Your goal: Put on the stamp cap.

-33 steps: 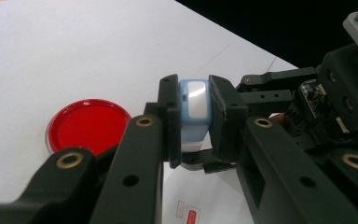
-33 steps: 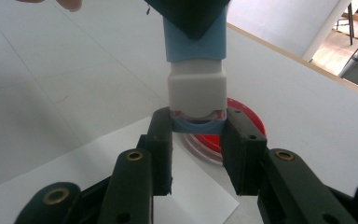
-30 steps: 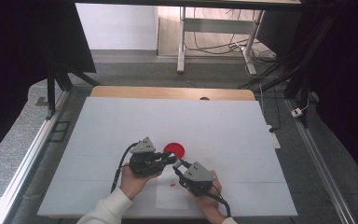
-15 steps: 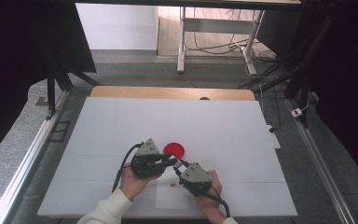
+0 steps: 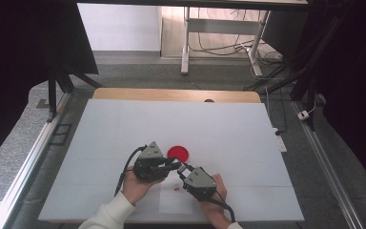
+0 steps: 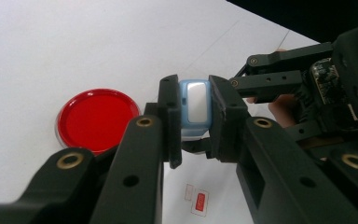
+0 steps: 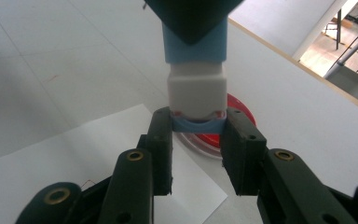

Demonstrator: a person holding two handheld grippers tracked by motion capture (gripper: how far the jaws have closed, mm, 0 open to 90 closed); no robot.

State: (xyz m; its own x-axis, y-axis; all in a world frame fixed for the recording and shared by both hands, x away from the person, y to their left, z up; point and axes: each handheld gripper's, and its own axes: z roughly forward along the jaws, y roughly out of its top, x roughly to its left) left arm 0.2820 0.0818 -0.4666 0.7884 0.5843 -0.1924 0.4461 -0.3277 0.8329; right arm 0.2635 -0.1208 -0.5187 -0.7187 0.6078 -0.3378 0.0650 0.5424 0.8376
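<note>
A small stamp-like block (image 6: 195, 100), light blue with a white middle, hangs just above the table between both grippers. My left gripper (image 6: 194, 95) is shut on its blue body. In the right gripper view, the white section (image 7: 196, 93) sits under the blue top, and my right gripper (image 7: 198, 127) has its jaws closed against the blue end piece (image 7: 198, 124) at the bottom. In the high view the left gripper (image 5: 173, 164) and right gripper (image 5: 184, 170) meet tip to tip, just in front of a red round disc (image 5: 178, 152).
A white paper sheet (image 5: 176, 202) lies under the hands near the table's front edge and carries a small red printed mark (image 5: 176, 189). The white tabletop (image 5: 219, 129) stretches far behind and to both sides. A wooden strip (image 5: 171, 94) runs along its back edge.
Both grippers stay joined on the block in front of the red disc. The hands have shifted only slightly.
</note>
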